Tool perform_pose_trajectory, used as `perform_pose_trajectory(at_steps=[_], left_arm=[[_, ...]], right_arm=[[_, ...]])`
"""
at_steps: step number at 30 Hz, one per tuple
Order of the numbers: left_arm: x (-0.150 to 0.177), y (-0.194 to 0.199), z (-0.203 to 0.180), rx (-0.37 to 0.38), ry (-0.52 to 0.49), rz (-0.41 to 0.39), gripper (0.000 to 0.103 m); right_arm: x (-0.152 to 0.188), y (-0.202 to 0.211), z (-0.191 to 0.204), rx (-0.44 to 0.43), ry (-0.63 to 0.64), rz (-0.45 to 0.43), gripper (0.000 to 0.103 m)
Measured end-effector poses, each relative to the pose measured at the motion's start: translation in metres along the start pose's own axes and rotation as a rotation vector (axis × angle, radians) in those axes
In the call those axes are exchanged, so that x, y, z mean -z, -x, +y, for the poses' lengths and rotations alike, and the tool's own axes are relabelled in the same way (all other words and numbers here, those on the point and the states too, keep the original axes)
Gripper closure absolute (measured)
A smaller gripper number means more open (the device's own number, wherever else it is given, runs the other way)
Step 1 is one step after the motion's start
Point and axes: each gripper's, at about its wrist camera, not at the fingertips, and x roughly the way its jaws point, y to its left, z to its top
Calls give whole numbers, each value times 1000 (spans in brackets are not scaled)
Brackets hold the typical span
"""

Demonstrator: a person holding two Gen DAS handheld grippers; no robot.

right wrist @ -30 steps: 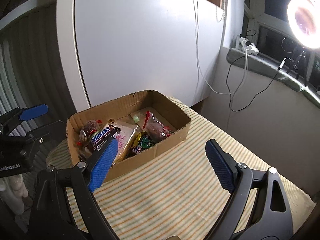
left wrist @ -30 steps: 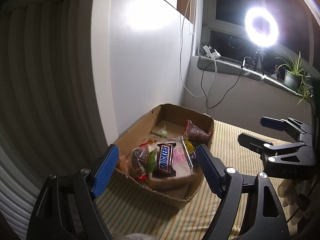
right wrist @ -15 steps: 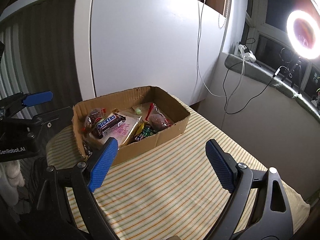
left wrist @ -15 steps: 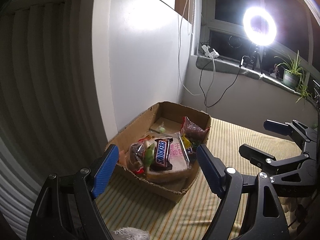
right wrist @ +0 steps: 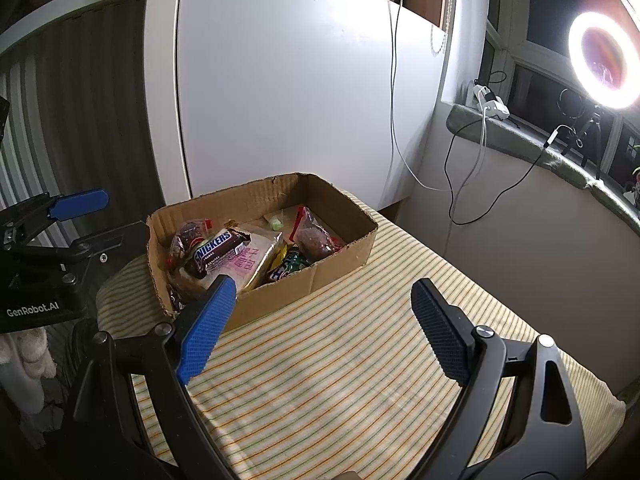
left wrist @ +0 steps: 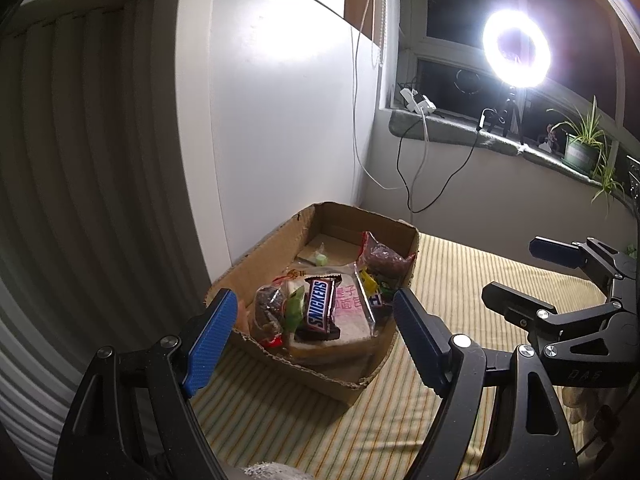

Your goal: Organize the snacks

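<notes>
Cardboard is holding everything I am looking at: the box [left wrist: 362, 376] is sitting on the striped counter [right wrist: 360, 380], and all the snacks I can see are lying inside it, none on the cloth around it. The Snickers [left wrist: 320, 309] is riding on top of the white bread pack [left wrist: 352, 318] at the box's near end as my left camera sees it, with its long axis running away from the left gripper [left wrist: 312, 334] and roughly in line with it. That gripper is hovering just short of the near wall with its jaws spread wide and nothing between them, the bar appearing framed in the gap. My right gripper [right wrist: 320, 324] is holding further off over bare cloth, jaws also wide apart and empty, with the box up and to its left. So I am judging the left to be the nearer hand for the bar. A red pouch [right wrist: 316, 238] and a small green sweet [right wrist: 275, 223] are lying deeper in. With everything boxed, this could be snacks waiting to come out or a sorting already done; I cannot tell which.
</notes>
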Motion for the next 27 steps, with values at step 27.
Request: perform_pose_trajectory(at_steps=[27], left_arm=[[2,-3,-10,1,-16,5,23]], right_arm=[[9,-3,-3,-5,-12,16,11]])
